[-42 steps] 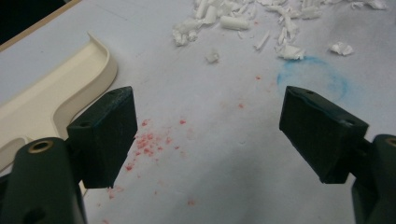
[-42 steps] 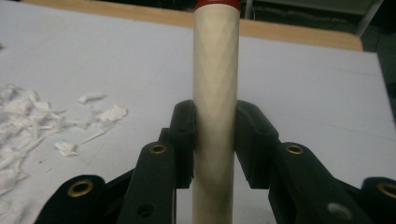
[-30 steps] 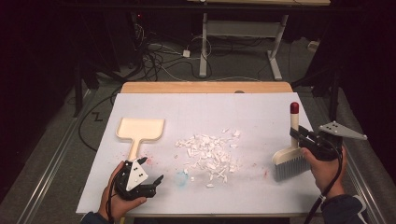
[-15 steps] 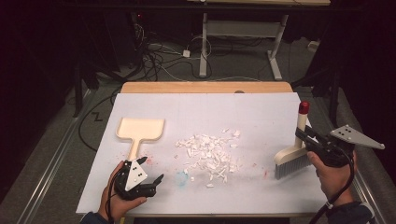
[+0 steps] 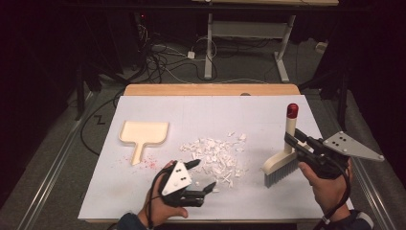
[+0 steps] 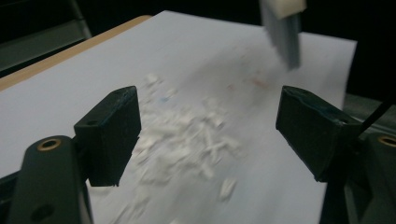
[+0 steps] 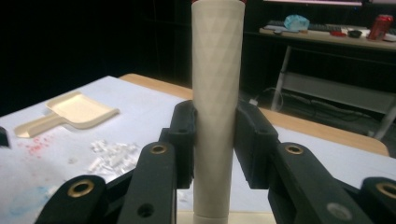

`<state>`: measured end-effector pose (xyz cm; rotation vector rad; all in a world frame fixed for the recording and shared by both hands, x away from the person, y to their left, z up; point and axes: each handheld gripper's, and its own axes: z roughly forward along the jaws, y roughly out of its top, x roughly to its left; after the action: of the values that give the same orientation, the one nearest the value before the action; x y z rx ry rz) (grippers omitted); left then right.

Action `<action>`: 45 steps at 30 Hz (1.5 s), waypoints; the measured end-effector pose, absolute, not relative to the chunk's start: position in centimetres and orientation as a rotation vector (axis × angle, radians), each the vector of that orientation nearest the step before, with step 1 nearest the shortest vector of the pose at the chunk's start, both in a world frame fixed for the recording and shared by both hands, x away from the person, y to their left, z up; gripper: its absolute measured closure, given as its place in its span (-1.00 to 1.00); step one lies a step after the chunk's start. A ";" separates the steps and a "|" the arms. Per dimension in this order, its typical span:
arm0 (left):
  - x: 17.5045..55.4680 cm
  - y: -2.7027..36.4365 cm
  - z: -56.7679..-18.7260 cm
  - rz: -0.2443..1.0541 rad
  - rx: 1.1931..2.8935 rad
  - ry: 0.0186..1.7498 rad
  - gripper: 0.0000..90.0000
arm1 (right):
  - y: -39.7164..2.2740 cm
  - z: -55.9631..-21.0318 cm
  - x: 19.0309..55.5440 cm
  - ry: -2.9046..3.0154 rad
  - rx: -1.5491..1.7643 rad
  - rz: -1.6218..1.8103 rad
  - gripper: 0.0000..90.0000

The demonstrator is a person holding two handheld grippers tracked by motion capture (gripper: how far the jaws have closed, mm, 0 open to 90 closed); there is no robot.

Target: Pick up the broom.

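L gripper (image 5: 198, 177) moved toward scraps (image 5: 215, 155) (jaws closing slightly).

A lab or recording room is suggested. A white sheet (image 5: 210, 115) is laid over a wooden table (image 5: 210, 89) under bright light, while the surroundings are left dark. At the top centre of the high view, loose cables (image 5: 167, 57) are strewn over a grey floor beside a metal desk frame (image 5: 249, 33). At the upper right of the right gripper view, a keyboard (image 7: 322, 28) and a red can (image 7: 380, 25) are seen on another desk.
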<state>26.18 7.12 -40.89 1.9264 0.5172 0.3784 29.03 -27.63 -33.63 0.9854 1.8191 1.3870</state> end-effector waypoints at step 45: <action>28.3 5.8 -40.3 0.059 2.015 0.208 0.44 | -21.2 -38.0 28.8 2.629 0.255 1.268 -0.13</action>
<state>28.30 5.79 -40.27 2.0154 0.2077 0.0592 28.84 -21.20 -38.00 0.2551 2.6287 1.2679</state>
